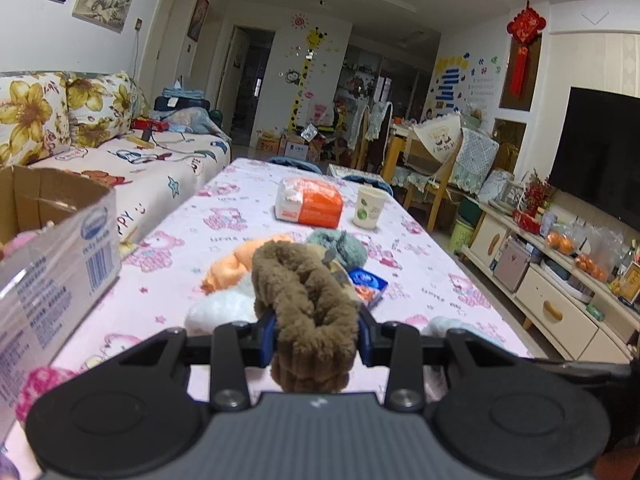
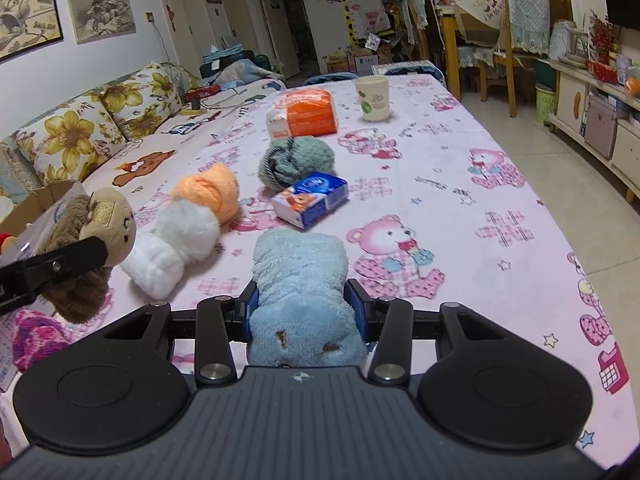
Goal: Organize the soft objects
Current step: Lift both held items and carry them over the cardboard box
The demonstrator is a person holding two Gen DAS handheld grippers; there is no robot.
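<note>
Both jaws are pinching plush: the left gripper [image 1: 316, 334] holds the brown bear [image 1: 308, 304] aloft beside the cardboard box [image 1: 60, 216], the right gripper [image 2: 302, 312] squeezes the blue toy [image 2: 300, 280] over the counter [image 2: 460, 208]. Squashy fur (slippery stuff) could slide free, or the bear might catch the box's rim.

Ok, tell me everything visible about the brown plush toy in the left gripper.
The brown plush toy is shaggy dark-brown fabric with a lighter tan, smiling face and a gold tag on its head. The left gripper is shut on its middle, holding it clear of the pink tablecloth, its lower end hanging below the fingers, near the cardboard box.
</note>
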